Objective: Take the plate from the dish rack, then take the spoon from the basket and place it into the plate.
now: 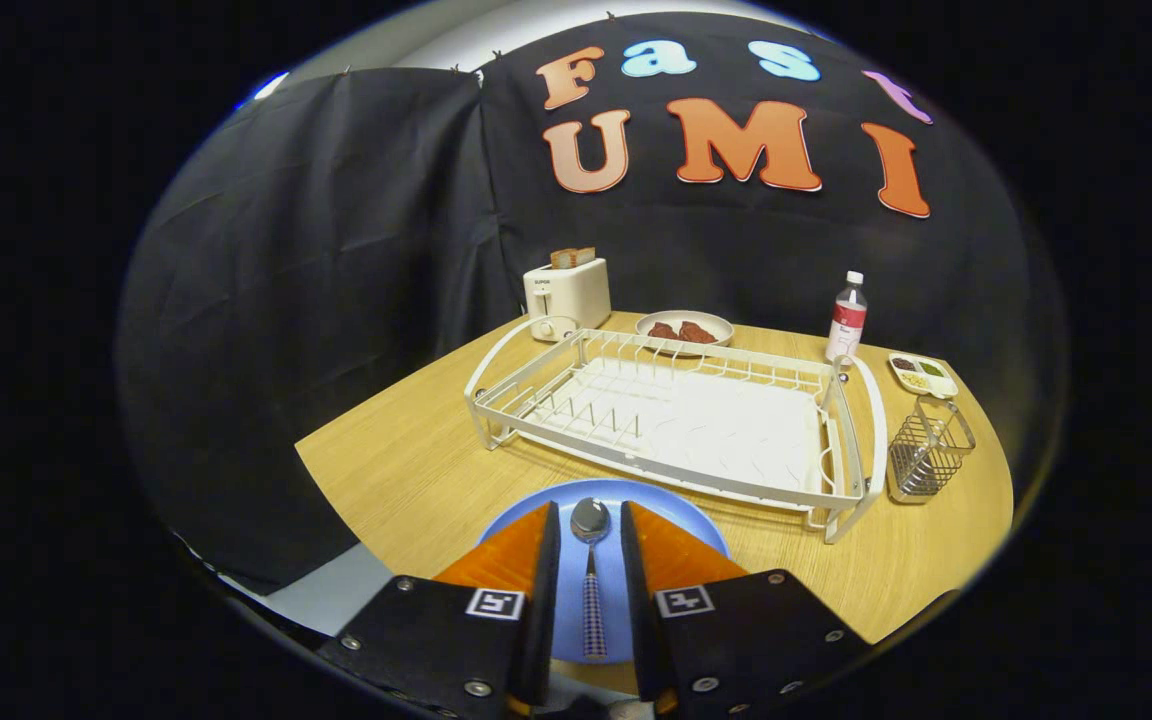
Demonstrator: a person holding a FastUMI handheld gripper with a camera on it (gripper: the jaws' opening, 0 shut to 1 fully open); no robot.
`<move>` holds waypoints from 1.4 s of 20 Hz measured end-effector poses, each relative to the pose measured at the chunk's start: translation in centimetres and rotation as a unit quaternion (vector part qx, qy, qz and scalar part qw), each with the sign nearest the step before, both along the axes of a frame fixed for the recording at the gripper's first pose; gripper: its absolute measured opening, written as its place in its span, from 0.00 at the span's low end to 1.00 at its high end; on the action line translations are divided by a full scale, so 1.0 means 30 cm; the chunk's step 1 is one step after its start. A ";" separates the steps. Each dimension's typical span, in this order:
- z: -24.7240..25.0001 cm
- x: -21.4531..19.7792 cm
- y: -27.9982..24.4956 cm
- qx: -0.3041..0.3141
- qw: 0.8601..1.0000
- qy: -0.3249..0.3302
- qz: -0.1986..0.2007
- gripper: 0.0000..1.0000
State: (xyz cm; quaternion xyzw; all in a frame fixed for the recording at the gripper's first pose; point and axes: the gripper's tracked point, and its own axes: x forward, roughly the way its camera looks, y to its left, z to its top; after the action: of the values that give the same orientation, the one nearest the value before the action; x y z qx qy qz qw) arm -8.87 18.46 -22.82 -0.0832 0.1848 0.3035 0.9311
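the blue plate [671,510] is the landmark here: it sits on the worktop [406,470] just in front of the empty dish rack [696,425], near the worktop's front edge. the spoon [591,570] lies over the plate, bowl pointing toward the rack, between the fingers of the hand-held gripper [591,545]. the fingers stand narrow with a gap on each side of the handle; i cannot tell if they touch it, and it looks set down rather than gripped. the wire basket [928,452] stands well right of the plate, beside the rack's end. the risk, as i judge it: pulling away crooked could snag the handle and flick the spoon off the plate, or nudge the plate toward the worktop edge.
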 end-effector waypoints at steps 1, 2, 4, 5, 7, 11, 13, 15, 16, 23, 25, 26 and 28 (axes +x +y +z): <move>0.020 0.010 -0.008 0.005 1.000 -0.001 -0.006 0.44; 0.043 0.020 -0.023 0.009 1.000 -0.002 -0.014 0.55; 0.104 0.044 -0.055 0.016 0.999 -0.010 -0.029 0.76; 0.135 0.059 -0.077 0.017 0.999 -0.015 -0.040 0.84; 0.207 0.084 -0.118 0.024 0.998 -0.026 -0.058 0.96; 0.349 0.137 -0.209 0.031 0.994 -0.053 -0.095 0.97; 0.405 0.154 -0.257 0.030 0.991 -0.069 -0.114 0.97; 0.449 0.166 -0.303 0.033 0.987 -0.082 -0.136 0.97; 0.467 0.171 -0.327 0.035 0.984 -0.090 -0.150 0.97; 0.527 0.178 -0.487 0.060 0.966 -0.108 -0.229 0.98; 0.538 0.185 -0.536 0.061 0.959 -0.114 -0.251 0.97; 0.540 0.184 -0.556 0.063 0.957 -0.115 -0.260 0.97; 0.550 0.180 -0.585 0.067 0.951 -0.120 -0.277 0.97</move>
State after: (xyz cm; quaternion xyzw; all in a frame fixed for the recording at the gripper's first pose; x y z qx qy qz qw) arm -3.47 0.91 -6.32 -0.0021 0.0665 0.0333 0.9972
